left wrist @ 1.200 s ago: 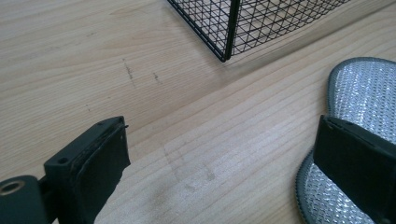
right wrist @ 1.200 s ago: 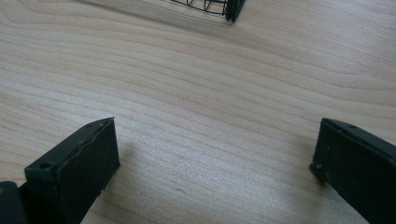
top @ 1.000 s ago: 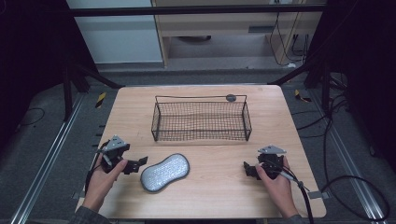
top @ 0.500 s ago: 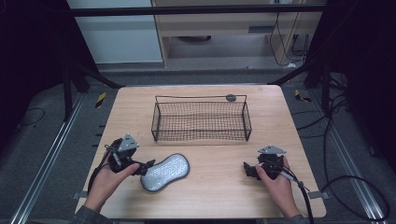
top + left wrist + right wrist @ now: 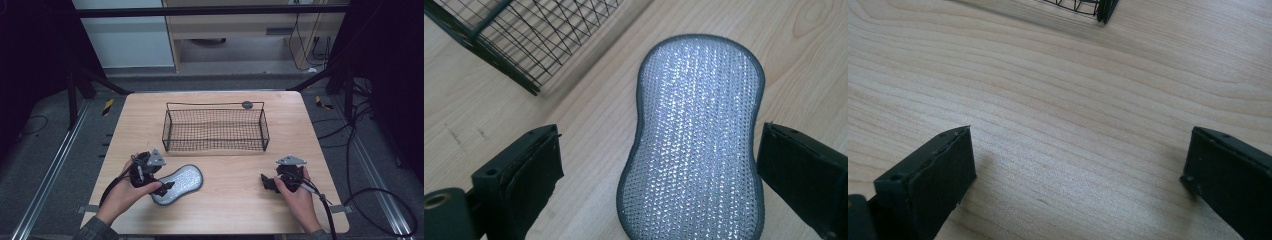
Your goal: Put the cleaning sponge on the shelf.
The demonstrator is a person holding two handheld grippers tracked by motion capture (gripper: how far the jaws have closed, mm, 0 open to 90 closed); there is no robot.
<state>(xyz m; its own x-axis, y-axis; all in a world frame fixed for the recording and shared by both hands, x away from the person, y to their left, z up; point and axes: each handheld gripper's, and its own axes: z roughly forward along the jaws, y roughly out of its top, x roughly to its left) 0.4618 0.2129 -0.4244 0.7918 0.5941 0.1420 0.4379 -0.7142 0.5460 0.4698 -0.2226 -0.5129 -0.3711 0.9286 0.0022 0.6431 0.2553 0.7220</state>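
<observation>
Tabletop: left tool (image 5: 167,186) nearer sponge (image 5: 179,184)

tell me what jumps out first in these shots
The glittering silver scrub sponge lies flat on the wooden table, framed between the open fingers of the left gripper. Behind it stands a black wire basket, mid-table.

Scrubbing pad's (image 5: 694,140) near end cut off by bottom edge
</observation>
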